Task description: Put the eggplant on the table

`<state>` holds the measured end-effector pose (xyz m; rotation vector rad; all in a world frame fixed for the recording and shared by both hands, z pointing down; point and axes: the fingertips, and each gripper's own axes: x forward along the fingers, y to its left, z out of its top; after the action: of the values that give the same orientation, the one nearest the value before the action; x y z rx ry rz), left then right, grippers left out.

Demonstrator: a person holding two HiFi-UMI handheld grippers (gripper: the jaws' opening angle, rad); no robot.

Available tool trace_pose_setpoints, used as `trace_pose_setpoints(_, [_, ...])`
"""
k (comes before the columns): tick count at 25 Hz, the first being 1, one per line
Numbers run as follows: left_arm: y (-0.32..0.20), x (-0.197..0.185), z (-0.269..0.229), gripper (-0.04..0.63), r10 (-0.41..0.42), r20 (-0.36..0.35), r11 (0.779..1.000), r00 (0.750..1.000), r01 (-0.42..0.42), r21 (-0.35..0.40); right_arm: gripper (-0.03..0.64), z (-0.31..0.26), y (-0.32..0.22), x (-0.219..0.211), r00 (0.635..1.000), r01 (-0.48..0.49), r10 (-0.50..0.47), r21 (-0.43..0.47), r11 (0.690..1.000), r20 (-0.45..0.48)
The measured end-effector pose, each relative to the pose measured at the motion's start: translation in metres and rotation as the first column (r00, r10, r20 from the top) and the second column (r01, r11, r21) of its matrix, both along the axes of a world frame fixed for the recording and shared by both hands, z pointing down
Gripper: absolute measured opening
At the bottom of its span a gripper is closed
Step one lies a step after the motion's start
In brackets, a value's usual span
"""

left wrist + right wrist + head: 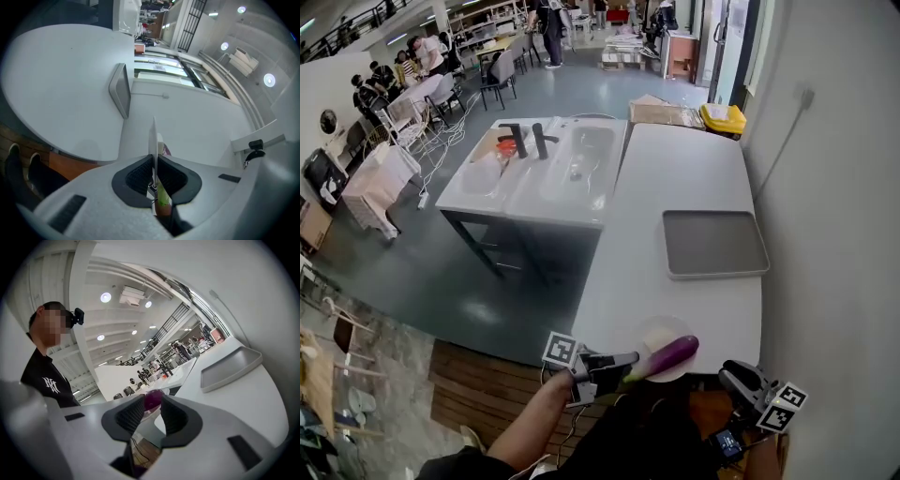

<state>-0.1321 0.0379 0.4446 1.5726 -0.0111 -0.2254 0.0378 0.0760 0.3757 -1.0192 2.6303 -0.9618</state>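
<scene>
A purple eggplant (667,357) lies across a small white plate (660,333) at the near edge of the white table (680,173). My left gripper (622,364) is shut on the plate's rim. In the left gripper view the thin plate edge (153,138) stands between the pads, with the eggplant's green stem (162,197) beside it. My right gripper (727,373) hangs off the table's near right corner, just right of the eggplant's tip. Its jaws stand open with nothing in them. In the right gripper view the eggplant's round end (152,399) shows just beyond the fingertips (136,411).
A grey tray (713,244) rests on the table's right side by the wall (825,187). A white sink unit (546,169) adjoins the table's left. Below the near edge runs a wooden floor strip (478,384). People and chairs fill the far hall.
</scene>
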Motion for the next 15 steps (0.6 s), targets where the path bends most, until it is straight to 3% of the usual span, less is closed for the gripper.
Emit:
trace_pose_setpoints(7, [-0.01,0.028,0.005,0.02,0.024,0.01,0.999,1.0,-0.024,-0.024,0.085,0.012,-0.004,0.019,0.999,-0.019,0.022,-0.106,0.994,0.026])
trace_pose_setpoints(15, [-0.047,0.064,-0.001,0.02,-0.029,0.019,0.999,0.999,0.029,-0.022,0.118,0.037,-0.059,0.038,0.988,0.121,-0.101,-0.178,0.976,0.116])
